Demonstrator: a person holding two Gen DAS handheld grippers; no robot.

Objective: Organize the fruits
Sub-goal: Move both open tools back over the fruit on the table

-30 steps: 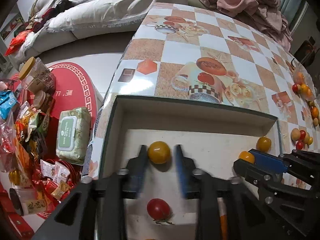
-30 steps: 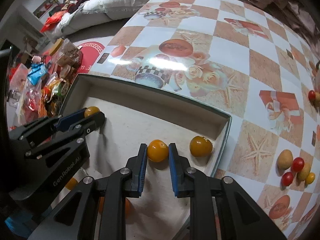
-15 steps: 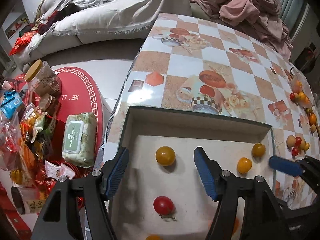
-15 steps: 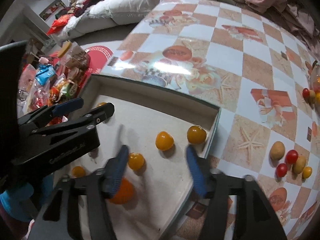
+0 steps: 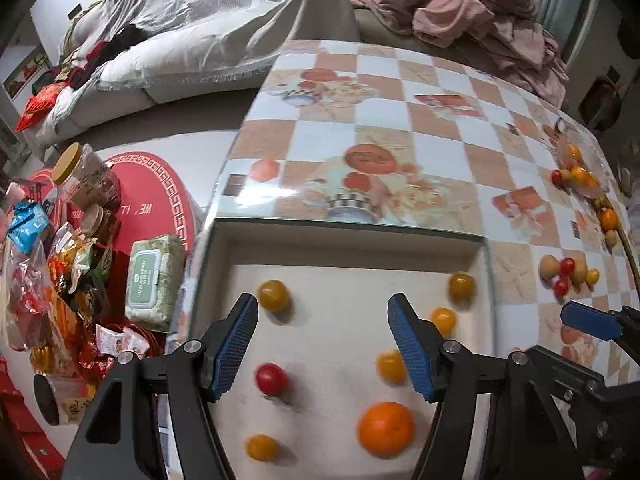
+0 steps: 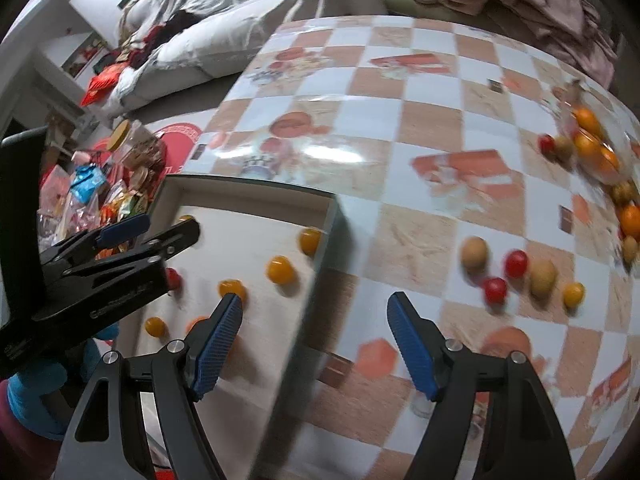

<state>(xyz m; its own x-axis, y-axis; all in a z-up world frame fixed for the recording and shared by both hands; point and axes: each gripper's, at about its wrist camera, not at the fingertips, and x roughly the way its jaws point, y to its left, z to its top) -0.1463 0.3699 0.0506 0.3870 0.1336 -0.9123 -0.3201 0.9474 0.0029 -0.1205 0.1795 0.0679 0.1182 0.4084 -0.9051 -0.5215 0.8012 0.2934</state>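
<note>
Left gripper (image 5: 322,342) spread wide, empty, hovering over shallow box (image 5: 348,232). Right gripper (image 6: 314,340) spread wide, empty, straddling box's right wall.

Inside box, left wrist view: five yellow cherry tomatoes (one at 11 o'clock (image 5: 273,295)), one red cherry tomato (image 5: 271,378), one orange (image 5: 386,429) at 5 o'clock.

Loose cluster (image 6: 520,270) on table at 3 o'clock of box: two red, one yellow, two tan fruits.

Checkered tablecloth (image 5: 400,128); sofa (image 5: 192,28), pink clothes (image 5: 460,8) behind; wet-wipes pack (image 5: 152,280) on floor.
</note>
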